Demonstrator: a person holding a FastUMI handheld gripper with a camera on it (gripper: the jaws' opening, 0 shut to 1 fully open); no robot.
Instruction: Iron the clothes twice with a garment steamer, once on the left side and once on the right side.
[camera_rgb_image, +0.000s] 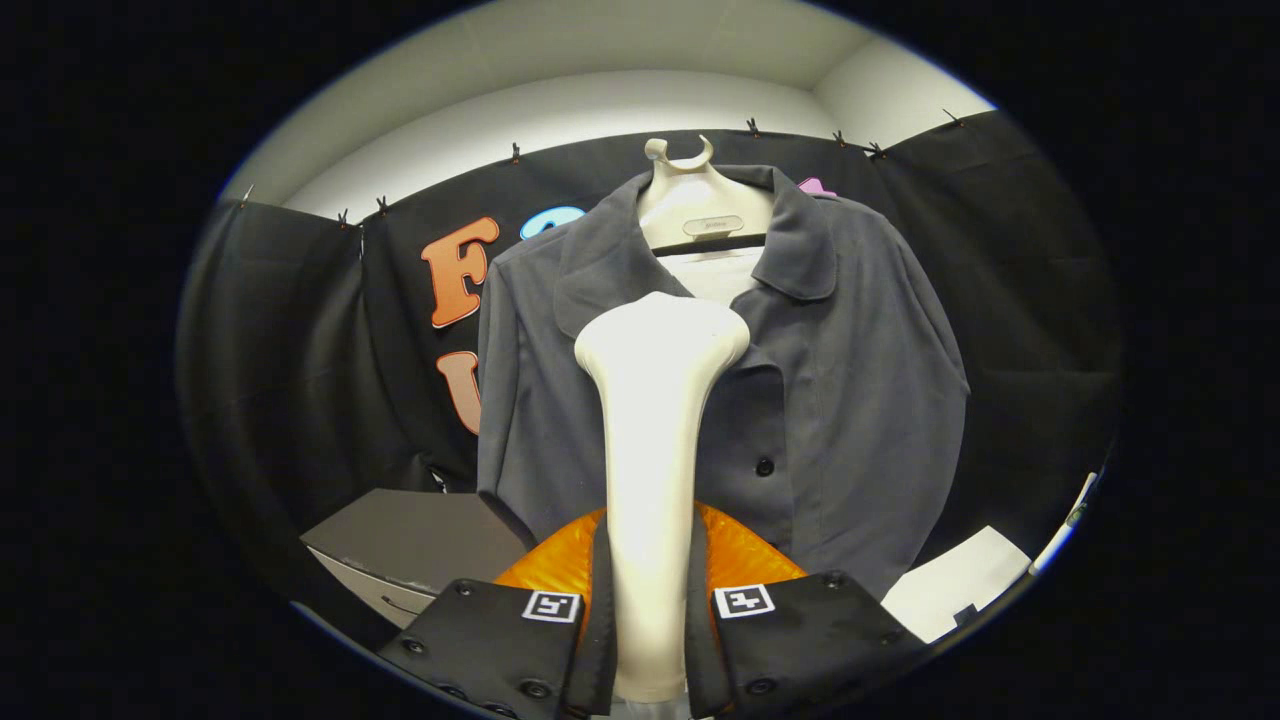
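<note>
A dark grey collared shirt (860, 400) hangs on a white hanger (700, 215) straight ahead, its front facing me. My gripper (648, 610) is shut on the handle of a white garment steamer (655, 430), with both black fingers (500, 640) pressing the handle from left and right. The steamer rises upright beyond the fingers. Its broad head sits in front of the shirt's chest, just below the collar and a little left of the button line. Whether the head touches the cloth I cannot tell.
A grey box-like unit (420, 545) stands low on the left under the shirt's hem. A white sheet (955, 585) and a thin white rod (1065, 525) lie low on the right. Black cloth (300, 350) hangs behind the shirt. The orange gripper body (745, 555) shows behind the fingers.
</note>
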